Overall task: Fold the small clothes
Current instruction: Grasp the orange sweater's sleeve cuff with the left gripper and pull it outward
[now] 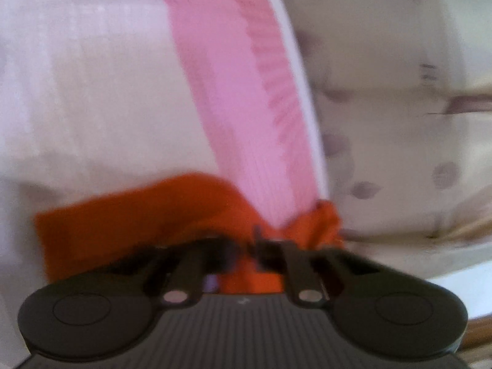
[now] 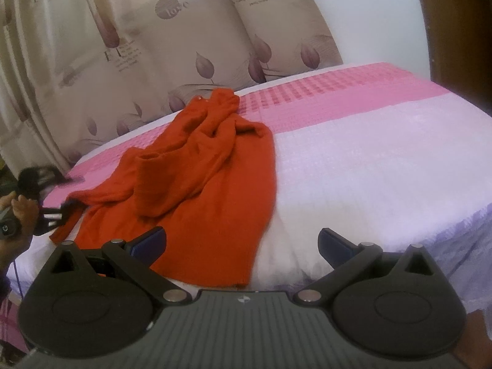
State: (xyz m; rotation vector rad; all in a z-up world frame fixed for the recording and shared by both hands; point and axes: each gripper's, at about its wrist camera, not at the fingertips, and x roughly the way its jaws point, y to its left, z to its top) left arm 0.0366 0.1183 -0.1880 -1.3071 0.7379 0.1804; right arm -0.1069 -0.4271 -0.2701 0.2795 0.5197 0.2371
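Both jaws of our left gripper [image 1: 261,243] are pinched together on a corner of the orange sweater [image 2: 196,166]. Our right gripper [image 2: 243,243] has its jaws wide apart, with nothing between them, just above the near hem. We see the sweater lying crumpled on the bed [image 2: 384,160], near the bed's left side. We have lots of bare white cover to the right of it. A pink band [image 2: 323,98] runs across the bed behind it. The bed's near edge drops away just under our right gripper. Leaf-print curtains [image 2: 138,61] hang close behind the bed. The sweater is bunched in the middle, with one sleeve folded over its body. A hand [image 2: 21,212] holds our left gripper at the bed's left edge.
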